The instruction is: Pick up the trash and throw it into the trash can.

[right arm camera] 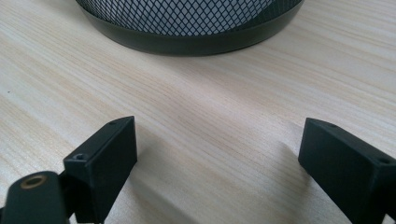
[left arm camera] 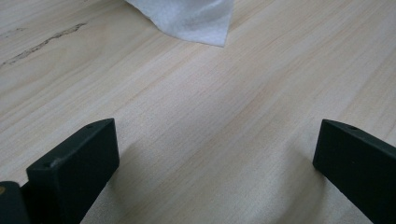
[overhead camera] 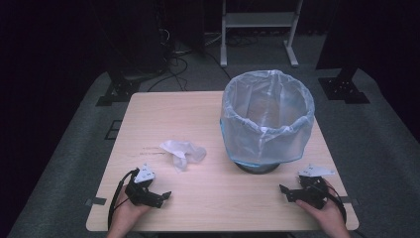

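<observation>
A black mesh bin [overhead camera: 266, 124] lined with a pale blue bag stands on the right half of the wooden table [overhead camera: 213, 198]. Its dark base rim [right arm camera: 196, 39] fills the top of the right gripper view. A crumpled white tissue [overhead camera: 182, 151] lies left of the bin, and its corner [left arm camera: 187, 18] shows ahead of the left jaws. My left gripper [overhead camera: 159, 195] rests near the front left edge, open, nothing between its jaws. My right gripper [overhead camera: 288, 191] rests near the front right, open and empty, just in front of the bin.
Grey carpet surrounds the table. A white frame [overhead camera: 260, 29] stands at the back, with dark stands and cables on the floor to the left and right. A faint scratch [left arm camera: 42, 44] marks the wood near the tissue.
</observation>
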